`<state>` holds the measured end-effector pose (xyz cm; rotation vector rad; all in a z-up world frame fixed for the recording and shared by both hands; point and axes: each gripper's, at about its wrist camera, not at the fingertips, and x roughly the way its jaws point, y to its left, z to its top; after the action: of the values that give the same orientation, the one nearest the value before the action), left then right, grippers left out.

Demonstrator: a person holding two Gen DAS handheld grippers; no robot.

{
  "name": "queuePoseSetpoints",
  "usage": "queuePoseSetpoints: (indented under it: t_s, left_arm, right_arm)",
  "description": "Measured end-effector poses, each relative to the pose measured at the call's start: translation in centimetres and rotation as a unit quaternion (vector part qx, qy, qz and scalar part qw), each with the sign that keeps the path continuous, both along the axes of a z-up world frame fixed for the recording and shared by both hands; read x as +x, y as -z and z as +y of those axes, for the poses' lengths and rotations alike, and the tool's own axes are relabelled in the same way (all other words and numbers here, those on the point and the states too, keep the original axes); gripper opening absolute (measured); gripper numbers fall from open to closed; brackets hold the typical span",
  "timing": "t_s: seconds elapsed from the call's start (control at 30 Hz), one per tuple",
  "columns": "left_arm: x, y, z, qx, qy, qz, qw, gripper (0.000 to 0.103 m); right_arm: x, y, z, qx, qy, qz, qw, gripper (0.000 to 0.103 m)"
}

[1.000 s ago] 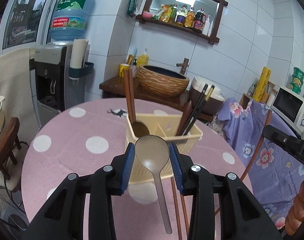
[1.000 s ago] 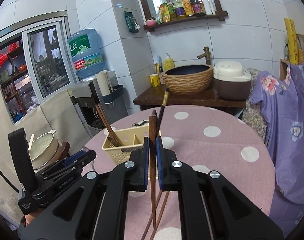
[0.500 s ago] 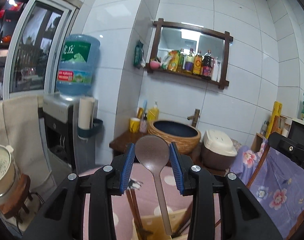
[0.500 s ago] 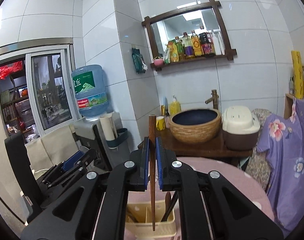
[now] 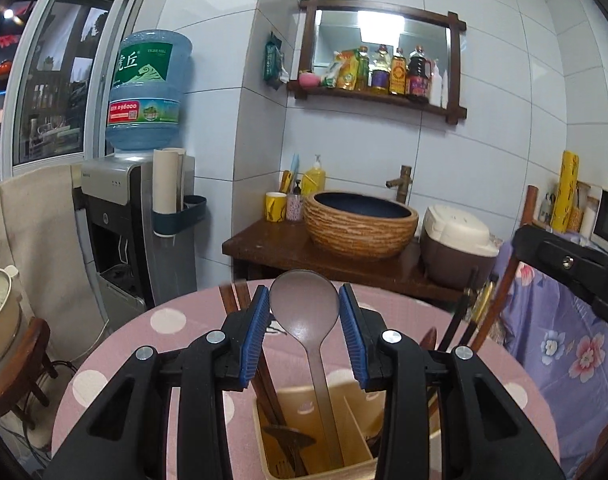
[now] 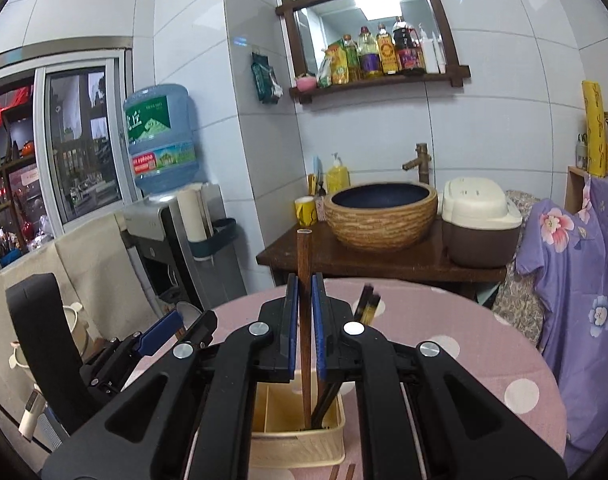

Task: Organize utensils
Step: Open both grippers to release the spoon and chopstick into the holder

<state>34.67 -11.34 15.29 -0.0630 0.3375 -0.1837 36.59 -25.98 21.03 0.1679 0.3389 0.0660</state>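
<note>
Over the caddy [image 5: 315, 436] on the counter [image 5: 176, 344], the left hand-held gripper [image 5: 304, 330] pinches a spoon [image 5: 305, 312] bowl-up — the right hand-held gripper [image 6: 302, 320] pinches a chopstick [image 6: 304, 256] upright.

The left gripper [image 5: 304, 320] points slightly downward, its fingers [image 5: 256, 332] partly apart around a spoon [image 5: 305, 312]. The right gripper [image 6: 304, 320] is closed on a chopstick [image 6: 304, 256].

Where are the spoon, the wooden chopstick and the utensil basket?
spoon [image 5: 304, 304], left wrist view, on its bowl.
wooden chopstick [image 6: 304, 256], right wrist view, upper shaft.
utensil basket [image 6: 300, 446], right wrist view, front wall.
</note>
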Motion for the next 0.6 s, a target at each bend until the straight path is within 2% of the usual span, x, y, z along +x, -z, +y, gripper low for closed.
queuePoseSetpoints:
  t_s: [0.2, 0.3, 0.43, 0.47, 0.5, 0.57, 0.6]
  left_arm:
    - [-0.4, 1.9, -0.7, 0.027, 0.012, 0.016, 0.9994, 0.036]
    - [-0.3, 2.7, -0.6, 0.04, 0.014, 0.021, 0.9989, 0.036]
    - [-0.4, 3.4, 0.1, 0.031, 0.016, 0.034, 0.9988, 0.037]
    - [-0.5, 3.4, 0.3, 0.027, 0.016, 0.036, 0.9989, 0.04]
    - [-0.8, 3.3, 0.7, 0.021, 0.017, 0.035, 0.999, 0.048]
    - [-1.4, 3.1, 1.2, 0.008, 0.017, 0.031, 0.9993, 0.06]
    - [-2.0, 2.9, 1.6, -0.001, 0.018, 0.027, 0.9995, 0.063]
  right_arm:
    - [0.1, 2.5, -0.3, 0.008, -0.001, 0.025, 1.0, 0.008]
    - [-0.4, 2.8, -0.3, 0.005, 0.0, 0.015, 1.0, 0.008]
    - [-0.9, 2.8, -0.4, 0.009, -0.011, 0.008, 1.0, 0.008]
    - [-1.0, 2.8, -0.5, 0.01, -0.012, 0.008, 1.0, 0.008]
    - [-1.1, 2.9, -0.5, 0.009, -0.011, 0.008, 1.0, 0.009]
    - [-1.4, 3.1, -0.6, 0.005, -0.006, 0.005, 1.0, 0.017]
    - [-1.5, 3.1, -0.6, 0.004, -0.005, 0.004, 1.0, 0.026]
